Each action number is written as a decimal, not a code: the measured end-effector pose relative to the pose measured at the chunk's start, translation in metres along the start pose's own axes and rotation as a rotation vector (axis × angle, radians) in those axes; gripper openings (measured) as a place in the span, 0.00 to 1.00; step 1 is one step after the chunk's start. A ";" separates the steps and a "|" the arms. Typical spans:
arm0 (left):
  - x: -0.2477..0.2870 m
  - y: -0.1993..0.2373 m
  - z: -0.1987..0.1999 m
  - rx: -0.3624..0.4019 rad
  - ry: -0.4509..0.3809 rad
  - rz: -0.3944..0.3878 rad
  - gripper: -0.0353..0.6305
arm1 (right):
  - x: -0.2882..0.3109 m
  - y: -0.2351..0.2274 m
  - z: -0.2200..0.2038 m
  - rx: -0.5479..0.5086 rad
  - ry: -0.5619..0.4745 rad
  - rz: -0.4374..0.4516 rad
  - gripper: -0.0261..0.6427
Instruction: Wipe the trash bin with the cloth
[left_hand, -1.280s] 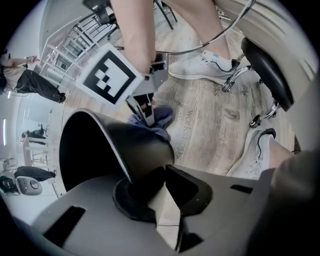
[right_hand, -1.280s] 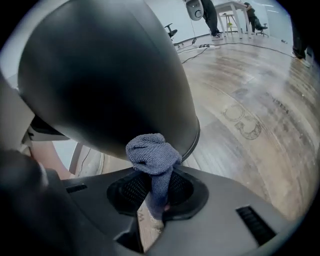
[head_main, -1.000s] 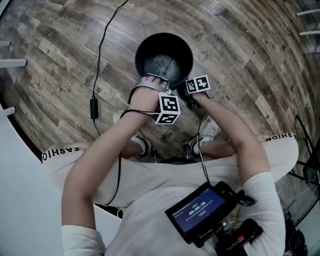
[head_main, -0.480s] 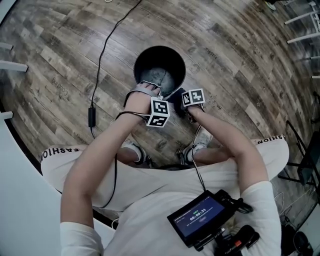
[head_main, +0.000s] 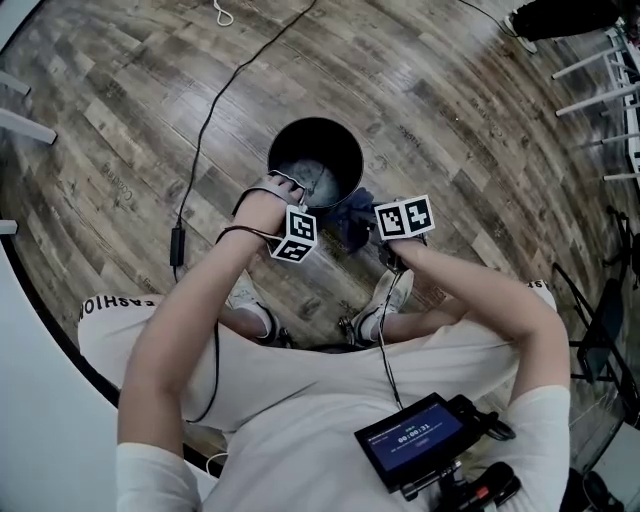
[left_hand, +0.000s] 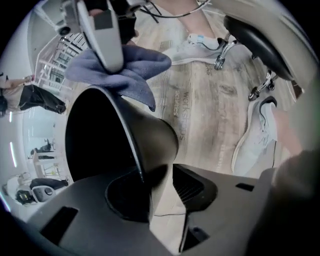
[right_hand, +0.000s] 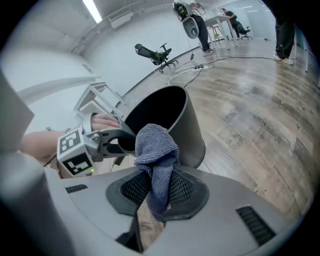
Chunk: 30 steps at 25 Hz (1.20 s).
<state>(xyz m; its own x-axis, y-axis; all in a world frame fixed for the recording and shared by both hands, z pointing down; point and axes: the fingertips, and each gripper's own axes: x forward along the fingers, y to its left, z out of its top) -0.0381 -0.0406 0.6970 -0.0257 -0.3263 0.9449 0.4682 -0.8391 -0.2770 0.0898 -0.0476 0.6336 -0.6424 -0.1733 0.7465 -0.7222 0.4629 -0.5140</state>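
Blue-grey knitted cloth (right_hand: 156, 150), soft and limp, clamped in closed right gripper (right_hand: 157, 192) just beside black round trash bin (right_hand: 192, 125). Left gripper (left_hand: 157, 185) jaws just opened, astride thin rim. Probably light, tippy: steady by rim.

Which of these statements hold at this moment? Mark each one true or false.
1. The right gripper is clamped on the cloth. True.
2. The cloth lies at the bottom of the trash bin. False: it hangs from the right gripper, up by the bin's rim.
3. The bin's rim stands between the jaws of the left gripper. True; those jaws have just been opening and now stand apart around the rim.
4. The bin sits on a table. False: it stands on the wooden floor.
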 end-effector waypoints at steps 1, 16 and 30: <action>0.001 0.001 0.000 0.012 0.012 0.014 0.26 | -0.004 0.004 0.005 0.003 -0.016 0.007 0.15; 0.003 -0.006 0.012 0.052 0.074 0.019 0.19 | 0.064 -0.031 -0.022 -0.071 0.064 0.007 0.15; 0.003 -0.002 0.012 0.036 0.083 0.016 0.19 | 0.166 -0.111 -0.076 -0.003 0.109 -0.084 0.15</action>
<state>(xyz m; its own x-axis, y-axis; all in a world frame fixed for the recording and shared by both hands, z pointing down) -0.0288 -0.0347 0.7024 -0.0908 -0.3760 0.9222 0.5003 -0.8179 -0.2842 0.0826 -0.0620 0.8465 -0.5476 -0.1162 0.8286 -0.7717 0.4529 -0.4465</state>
